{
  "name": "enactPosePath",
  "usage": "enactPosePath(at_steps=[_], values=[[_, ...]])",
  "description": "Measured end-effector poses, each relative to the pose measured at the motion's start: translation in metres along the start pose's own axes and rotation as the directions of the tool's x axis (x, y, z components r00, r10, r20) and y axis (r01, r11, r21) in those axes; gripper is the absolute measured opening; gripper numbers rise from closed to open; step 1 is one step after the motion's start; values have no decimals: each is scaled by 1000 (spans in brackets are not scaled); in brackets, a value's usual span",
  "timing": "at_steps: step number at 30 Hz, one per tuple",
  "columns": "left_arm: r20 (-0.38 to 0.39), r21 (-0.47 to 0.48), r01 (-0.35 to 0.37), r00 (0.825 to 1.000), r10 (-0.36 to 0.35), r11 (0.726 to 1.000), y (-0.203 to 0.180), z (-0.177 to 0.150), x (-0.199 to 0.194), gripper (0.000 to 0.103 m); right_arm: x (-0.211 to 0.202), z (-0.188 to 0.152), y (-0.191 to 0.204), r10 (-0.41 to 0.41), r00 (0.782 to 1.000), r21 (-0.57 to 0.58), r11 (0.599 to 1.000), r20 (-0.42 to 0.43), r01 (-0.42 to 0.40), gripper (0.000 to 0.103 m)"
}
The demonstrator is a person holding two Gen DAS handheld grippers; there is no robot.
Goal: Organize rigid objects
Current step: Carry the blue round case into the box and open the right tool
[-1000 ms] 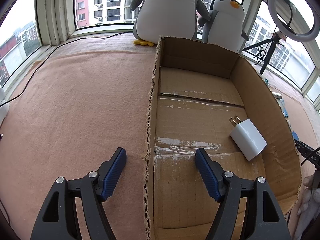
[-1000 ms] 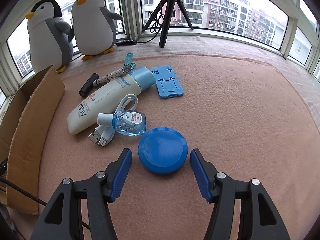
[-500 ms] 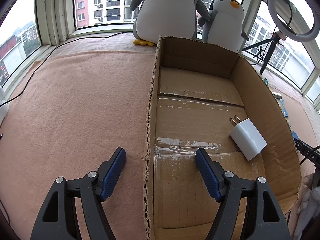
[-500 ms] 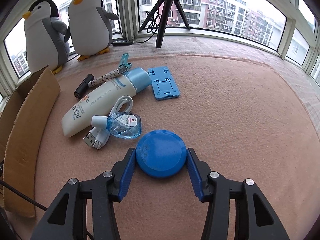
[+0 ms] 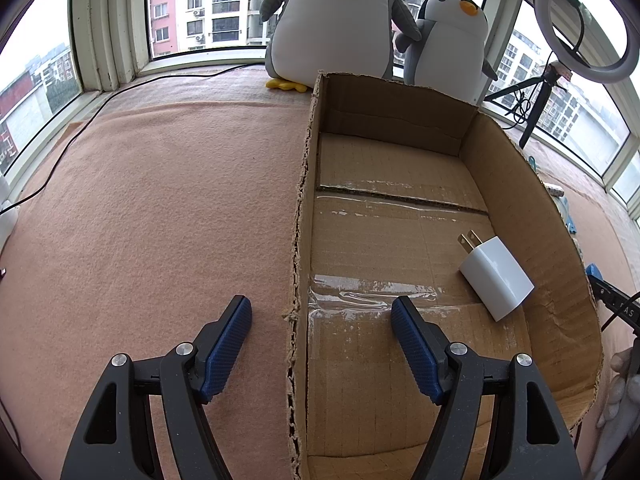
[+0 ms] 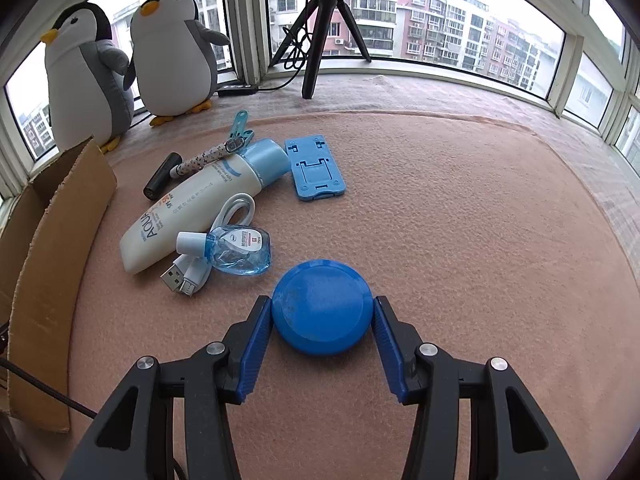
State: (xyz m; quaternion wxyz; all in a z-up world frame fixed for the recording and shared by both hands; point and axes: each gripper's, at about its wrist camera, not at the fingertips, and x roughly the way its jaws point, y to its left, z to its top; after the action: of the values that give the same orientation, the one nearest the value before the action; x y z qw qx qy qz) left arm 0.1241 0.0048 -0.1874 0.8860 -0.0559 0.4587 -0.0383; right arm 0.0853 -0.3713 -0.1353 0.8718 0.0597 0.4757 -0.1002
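Between the blue ribbed pads of the right gripper (image 6: 323,312) sits a round, flat blue plastic case (image 6: 322,306), lying on the pink felt cloth (image 6: 460,220); both pads press against its rim, so the jaws are closed on it. Just beyond the case to the left lies a small clear blue bottle with a white cap (image 6: 232,250), resting on a coiled white USB cable (image 6: 208,256). Touching these is a white lotion bottle with a pale blue cap (image 6: 200,204), lying on its side. A patterned pen (image 6: 208,156) leans across the bottle's cap end, with a teal plastic clip (image 6: 240,128) at its far tip and a short black cylinder (image 6: 162,176) beside it. A flat blue folding phone stand (image 6: 316,168) lies just right of the cap. Farther back stand two plush penguins (image 6: 172,60) and a black tripod (image 6: 320,28) by the window.

The left gripper (image 5: 320,320) hangs wide open and holds nothing, its pads straddling the torn left wall of a shallow open cardboard box (image 5: 300,240): one pad is over the cloth, the other over the box floor. Inside the box, near its right wall, lies a white two-pronged charger plug (image 5: 496,276), apart from the pads. A white ring light (image 5: 588,24) stands at the far right.
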Motion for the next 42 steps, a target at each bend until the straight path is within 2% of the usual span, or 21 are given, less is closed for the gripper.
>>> enactPosePath(at_steps=[7, 16, 22, 30, 42], values=[[-1, -1, 1, 1000, -1, 1000, 0, 0, 0, 76, -34, 14, 14, 28, 996, -14, 1000, 80, -27, 46], [-1, -1, 1, 1000, -1, 1000, -1, 0, 0, 76, -75, 43, 82, 164, 971, -153, 979, 174, -138, 46], [-1, -1, 1, 1000, -1, 1000, -1, 0, 0, 76, -77, 54, 129, 254, 954, -233, 949, 159, -214, 46], [-1, -1, 1, 1000, -1, 1000, -1, 0, 0, 76, -68, 66, 179, 317, 939, -321, 910, 132, -262, 46], [0, 0, 1, 1000, -1, 1000, 0, 0, 0, 76, -37, 85, 210, 328, 943, -347, 892, 54, -291, 46]])
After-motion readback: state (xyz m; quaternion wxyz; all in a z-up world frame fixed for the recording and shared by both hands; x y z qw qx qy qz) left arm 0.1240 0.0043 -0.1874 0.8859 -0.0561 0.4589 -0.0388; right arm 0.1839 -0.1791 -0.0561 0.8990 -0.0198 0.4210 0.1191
